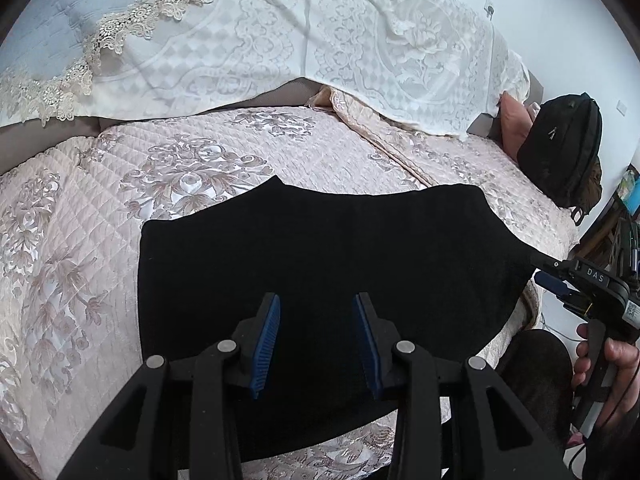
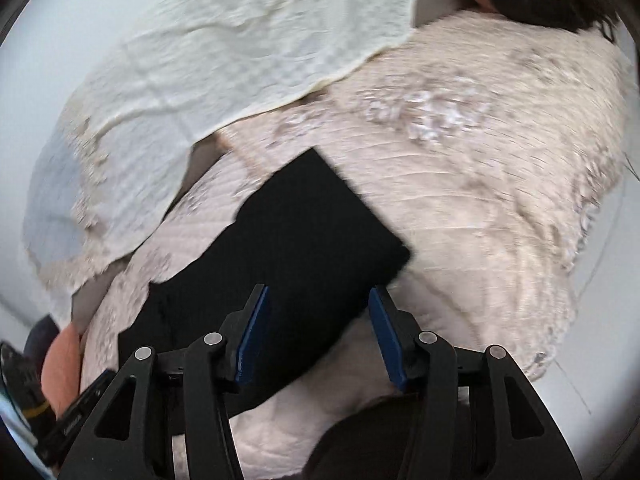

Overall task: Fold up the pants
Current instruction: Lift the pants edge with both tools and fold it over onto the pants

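The black pants [image 1: 320, 280] lie flat on the bed [image 1: 80, 260], near its front edge. They are folded into a wide, soft shape with smooth sides. The cloth looks dark and plain, with no shine.

The bed cover is pale pink and quilted, with shiny flower shapes sewn into it. Behind it hangs a white lace cloth [image 1: 280, 40] with diamond and flower patterns and a curly lace border. A black bag [image 1: 564, 148] sits at the far right corner of the bed, next to an orange-pink pillow [image 1: 514, 120].

The left claw [image 1: 316, 340] hangs over the pants with its two fingers apart. Its blue ribbed pads [image 1: 267, 344] hold nothing. The right claw [image 2: 320, 336] is also spread wide and empty, above the near right end of the pants [image 2: 300, 260]. No pad presses on the cloth.

The left view is sharp. It shows the whole folded shape, the bag, and a hand [image 1: 612, 364] gripping the handle of the other tool at the right edge. The right view is blurry and tilted. It shows the pants as a slanted black strip and the bed's right side falling away to a pale floor [image 2: 592, 380]. A bit of the other tool and a hand [image 2: 60, 364] peek in at its lower left corner. Nothing lies on top of the pants.
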{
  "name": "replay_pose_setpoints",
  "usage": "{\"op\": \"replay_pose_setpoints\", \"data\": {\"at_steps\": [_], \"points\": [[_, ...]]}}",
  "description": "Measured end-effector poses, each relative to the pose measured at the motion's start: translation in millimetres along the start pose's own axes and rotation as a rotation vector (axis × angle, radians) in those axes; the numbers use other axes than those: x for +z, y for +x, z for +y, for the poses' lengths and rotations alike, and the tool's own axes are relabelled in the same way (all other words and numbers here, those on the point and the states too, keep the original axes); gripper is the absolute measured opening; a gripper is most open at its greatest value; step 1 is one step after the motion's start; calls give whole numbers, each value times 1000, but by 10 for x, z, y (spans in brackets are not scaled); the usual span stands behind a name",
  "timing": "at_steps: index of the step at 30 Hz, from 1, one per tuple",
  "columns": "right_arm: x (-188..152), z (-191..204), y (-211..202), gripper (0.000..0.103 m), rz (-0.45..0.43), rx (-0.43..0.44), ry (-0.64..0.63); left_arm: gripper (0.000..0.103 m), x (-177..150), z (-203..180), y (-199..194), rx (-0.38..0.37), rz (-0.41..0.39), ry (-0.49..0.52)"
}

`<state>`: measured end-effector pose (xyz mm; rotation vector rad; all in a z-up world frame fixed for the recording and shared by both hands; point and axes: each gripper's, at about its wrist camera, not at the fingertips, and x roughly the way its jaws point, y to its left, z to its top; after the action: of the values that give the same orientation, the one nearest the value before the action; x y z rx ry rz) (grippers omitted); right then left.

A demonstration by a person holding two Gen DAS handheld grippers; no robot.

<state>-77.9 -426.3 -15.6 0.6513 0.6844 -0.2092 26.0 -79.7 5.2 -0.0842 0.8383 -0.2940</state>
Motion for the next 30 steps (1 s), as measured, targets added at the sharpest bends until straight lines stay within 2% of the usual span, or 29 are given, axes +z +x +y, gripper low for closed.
{"op": "replay_pose_setpoints", "data": {"at_steps": [7, 14, 18, 20, 22, 25, 30], "points": [[95, -306, 79, 52, 34, 13, 107, 39, 46, -89, 43, -4, 2, 14], [181, -396, 229, 52, 85, 33, 190, 39, 61, -108, 99, 1, 12, 13], [197, -426, 269, 52, 87, 23, 231, 39, 34, -107, 138, 5, 26, 12], [207, -409, 293, 57, 83, 13, 238, 39, 20, -109, 160, 5, 36, 9], [218, -358, 289, 57, 76, 11, 228, 39, 7, -109, 168, 4, 43, 7], [193, -284, 270, 57, 69, 62, 218, 39, -8, -98, 141, 5, 40, 6], [223, -339, 360, 57, 62, 56, 269, 39, -37, -34, 147, 16, 51, -12]]}}
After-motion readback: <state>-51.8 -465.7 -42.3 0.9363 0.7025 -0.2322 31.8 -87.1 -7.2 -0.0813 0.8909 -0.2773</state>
